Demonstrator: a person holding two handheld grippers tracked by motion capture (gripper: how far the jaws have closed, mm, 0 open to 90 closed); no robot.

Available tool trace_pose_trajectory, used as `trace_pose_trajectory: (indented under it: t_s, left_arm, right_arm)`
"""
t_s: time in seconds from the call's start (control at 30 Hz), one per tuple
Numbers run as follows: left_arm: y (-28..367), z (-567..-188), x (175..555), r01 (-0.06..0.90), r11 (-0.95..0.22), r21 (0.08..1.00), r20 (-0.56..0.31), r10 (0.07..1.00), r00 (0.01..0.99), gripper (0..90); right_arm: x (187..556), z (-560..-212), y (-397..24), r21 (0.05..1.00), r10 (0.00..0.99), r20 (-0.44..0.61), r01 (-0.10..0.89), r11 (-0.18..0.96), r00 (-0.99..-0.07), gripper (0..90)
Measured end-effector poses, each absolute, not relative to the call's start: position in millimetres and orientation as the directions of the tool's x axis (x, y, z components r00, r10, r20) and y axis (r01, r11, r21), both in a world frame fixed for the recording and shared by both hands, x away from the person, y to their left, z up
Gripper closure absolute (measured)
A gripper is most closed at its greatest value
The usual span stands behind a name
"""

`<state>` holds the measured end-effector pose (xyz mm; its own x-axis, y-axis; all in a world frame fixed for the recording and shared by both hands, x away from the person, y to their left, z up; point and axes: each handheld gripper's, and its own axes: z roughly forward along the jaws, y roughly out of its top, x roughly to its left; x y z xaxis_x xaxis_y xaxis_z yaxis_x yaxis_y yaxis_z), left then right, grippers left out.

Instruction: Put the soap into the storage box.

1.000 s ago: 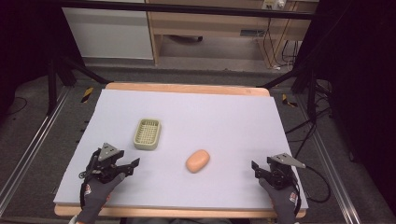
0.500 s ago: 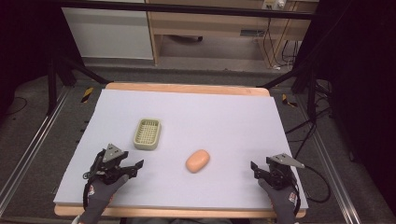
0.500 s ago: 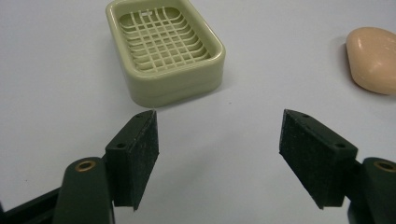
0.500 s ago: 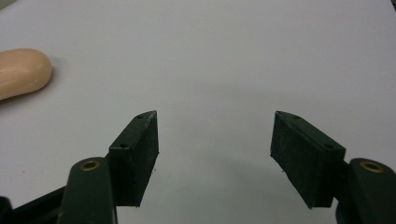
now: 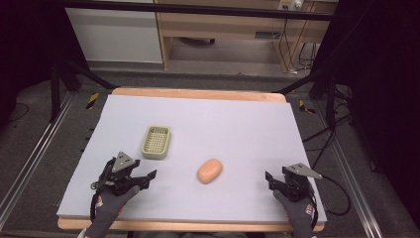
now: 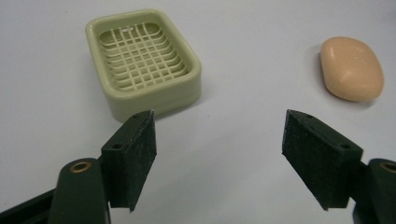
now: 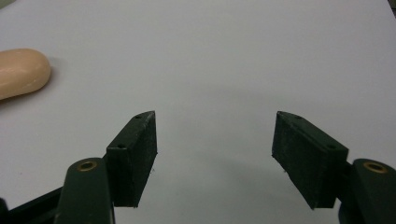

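The left tool (image 5: pixel 148 177) hovered near the desk's (image 5: pixel 237 124) front left corner, its jaws just widened and holding nothing. Ahead lay the green soap dish (image 6: pixel 142 60), with the peach soap (image 6: pixel 351 68) just right of it toward the desk's middle, nothing between. The right tool (image 7: pixel 214 156), gaping and empty, sat near the front right corner.

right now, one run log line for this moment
left gripper: open, jaws just opening, empty | right gripper: open, empty | soap bar: on table, untouched | soap dish: empty
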<state>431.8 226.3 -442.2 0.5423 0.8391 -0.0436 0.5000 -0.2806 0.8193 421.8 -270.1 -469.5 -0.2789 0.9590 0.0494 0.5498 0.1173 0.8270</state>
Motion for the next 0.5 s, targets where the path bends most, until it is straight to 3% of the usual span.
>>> trace_pose_trajectory:
  t_s: [0.5]
  left_arm:
    - [203,-435,432,0.474,-0.335,0.814,-0.015,0.804,0.594,23.5]
  right_arm:
    - [422,-469,-270,0.833,0.959,0.049,0.541,0.115,-0.279,32.4]
